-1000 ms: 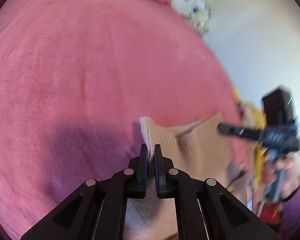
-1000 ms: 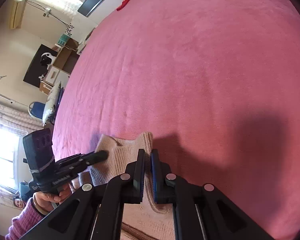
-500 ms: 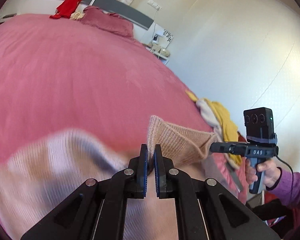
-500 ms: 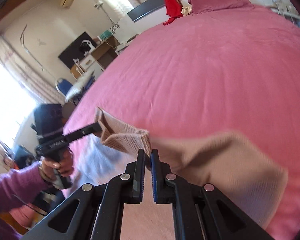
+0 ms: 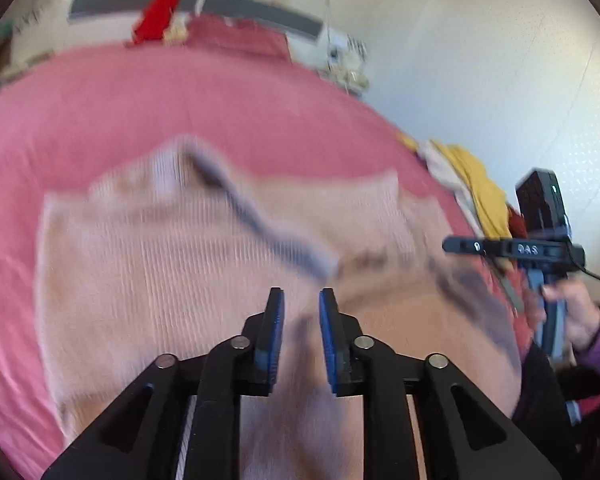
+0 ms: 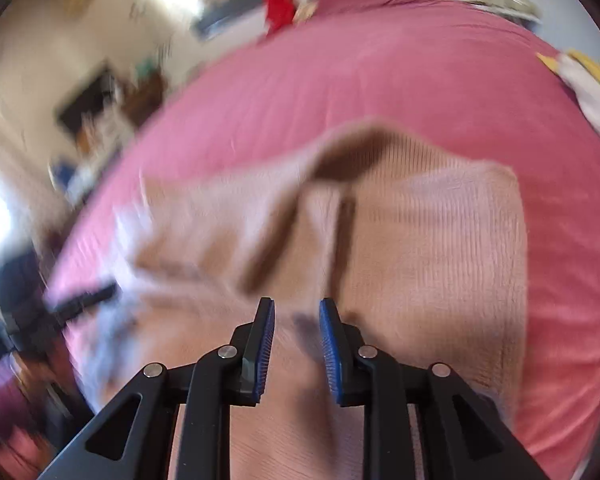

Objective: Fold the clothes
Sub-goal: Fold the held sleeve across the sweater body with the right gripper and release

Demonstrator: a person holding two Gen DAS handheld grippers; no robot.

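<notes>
The left hand-held gripper (image 5: 301, 320) has its blue-padded jaws spread with nothing between them; the right hand-held gripper (image 6: 296, 320) is likewise parted and empty; both hover just above the near part of the garment. The beige ribbed-knit sweater (image 5: 172, 264) lies spread across the pink plush bed cover (image 5: 180, 96), with a raised fold running diagonally across its middle (image 6: 324, 168); motion blur hides the finer detail. Judged from the knit: light, soft and limp, with no stiffness to hold a shape; it will drape and stretch under its own weight, and the ribbing should resist slipping between the pads. Recommended grasp points: the hem corners or the shoulder seams, one per gripper, pinching both layers near the edge so the fabric hangs evenly. Farther off, a heap of yellow and white clothes (image 5: 472, 184) sits at the bed's edge; a red cloth (image 5: 156, 16) hangs at the grey headboard (image 5: 260, 8).
</notes>
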